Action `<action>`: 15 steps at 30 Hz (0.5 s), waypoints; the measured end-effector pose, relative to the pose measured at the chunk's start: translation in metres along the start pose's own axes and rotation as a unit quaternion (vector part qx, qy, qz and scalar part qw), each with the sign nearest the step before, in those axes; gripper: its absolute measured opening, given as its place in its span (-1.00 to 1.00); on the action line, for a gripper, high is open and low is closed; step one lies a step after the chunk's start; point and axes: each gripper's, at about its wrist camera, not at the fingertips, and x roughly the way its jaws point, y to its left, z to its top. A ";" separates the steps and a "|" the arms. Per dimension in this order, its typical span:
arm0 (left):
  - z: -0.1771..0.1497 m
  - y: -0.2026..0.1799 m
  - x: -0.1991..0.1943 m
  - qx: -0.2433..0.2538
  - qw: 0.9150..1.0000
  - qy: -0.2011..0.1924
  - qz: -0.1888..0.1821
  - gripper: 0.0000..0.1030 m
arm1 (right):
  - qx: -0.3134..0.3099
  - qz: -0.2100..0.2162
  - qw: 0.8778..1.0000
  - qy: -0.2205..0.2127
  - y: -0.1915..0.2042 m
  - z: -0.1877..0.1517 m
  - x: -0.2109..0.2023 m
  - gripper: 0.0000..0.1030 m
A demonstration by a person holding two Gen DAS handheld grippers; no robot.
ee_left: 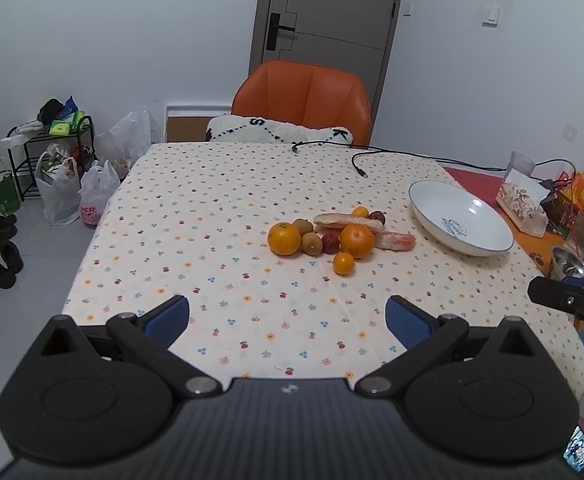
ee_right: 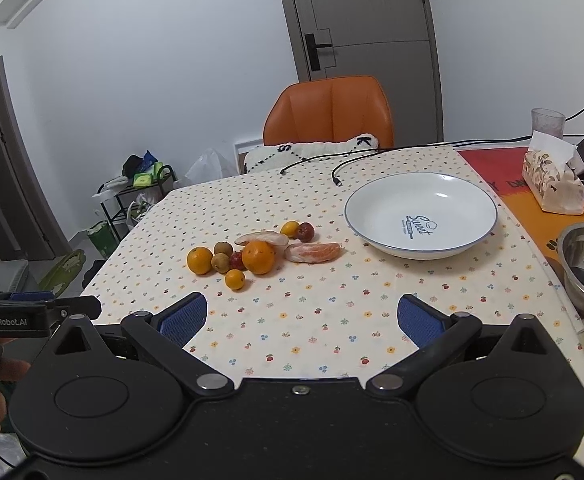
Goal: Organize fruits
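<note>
- My left claw [ee_left: 287, 318] is spread wide w/ nothing between the pads; right claw [ee_right: 302, 316] same, wide & empty. Both hang above the near part of the tablecloth [ee_left: 212, 208], not touching it.
- Fruit pile [ee_left: 338, 236] lies ahead of both claws, well apart from them: 2 big oranges, 2 small ones, brownish round fruits, dark red ones, 2 peeled pomelo-like segments, all bunched & touching.
- From the left claw the pile sits ahead & slightly right; from the right claw, ahead & left.
- White bowl [ee_right: 420, 210] is empty; ahead-right of the right claw, just right of the pile.
- Key relation, my call: the bowl is on the right claw's side, so the right one has the shorter carry.
- Nearest piece to both claws is the small orange [ee_right: 235, 279], at the pile's near edge, open on the near side.
- The segment [ee_right: 313, 252] closest to the bowl lies w/ its long axis across the right claw's view, so I'd close across its short width.
- No fruit is in the bowl yet.
</note>
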 end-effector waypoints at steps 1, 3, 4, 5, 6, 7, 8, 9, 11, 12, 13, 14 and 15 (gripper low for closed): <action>0.000 0.000 -0.001 0.000 1.000 -0.001 0.000 1.00 | 0.000 0.000 1.000 0.001 0.000 0.000 0.000 1.00; 0.000 -0.001 -0.002 0.001 1.000 -0.004 -0.001 1.00 | 0.000 -0.001 1.000 0.001 -0.001 0.000 -0.001 1.00; 0.000 -0.001 -0.002 0.001 1.000 -0.005 -0.002 1.00 | 0.001 -0.001 1.000 0.000 -0.001 0.000 -0.001 1.00; 0.001 -0.001 -0.003 0.001 1.000 -0.006 -0.002 1.00 | 0.001 -0.001 1.000 0.001 -0.001 0.000 -0.001 1.00; 0.001 -0.001 -0.003 0.001 1.000 -0.006 -0.003 1.00 | 0.001 -0.001 1.000 0.000 -0.001 0.000 -0.001 1.00; 0.001 -0.001 -0.003 0.001 1.000 -0.007 -0.005 1.00 | 0.001 -0.001 1.000 0.001 -0.001 0.001 -0.001 1.00; 0.001 -0.001 -0.003 0.001 1.000 -0.007 -0.006 1.00 | 0.000 -0.001 1.000 0.001 -0.001 0.001 -0.001 1.00; 0.001 -0.001 -0.003 0.000 1.000 -0.007 -0.007 1.00 | -0.001 -0.001 1.000 0.001 -0.001 0.001 -0.001 1.00; 0.001 -0.001 -0.004 -0.001 1.000 -0.010 -0.013 1.00 | -0.001 -0.002 1.000 0.000 -0.002 0.001 -0.001 1.00; 0.001 0.000 -0.005 -0.003 1.000 -0.010 -0.018 1.00 | -0.001 -0.002 1.000 0.000 -0.002 0.001 -0.002 1.00; 0.001 0.000 -0.005 -0.007 1.000 -0.010 -0.023 1.00 | 0.000 -0.002 1.000 0.000 -0.002 0.001 -0.001 1.00; 0.001 0.001 -0.006 -0.009 1.000 -0.011 -0.026 1.00 | 0.000 -0.002 1.000 0.000 -0.002 0.001 -0.002 1.00; 0.002 0.001 -0.006 -0.009 1.000 -0.012 -0.025 1.00 | 0.000 -0.002 1.000 0.000 -0.002 0.001 -0.002 1.00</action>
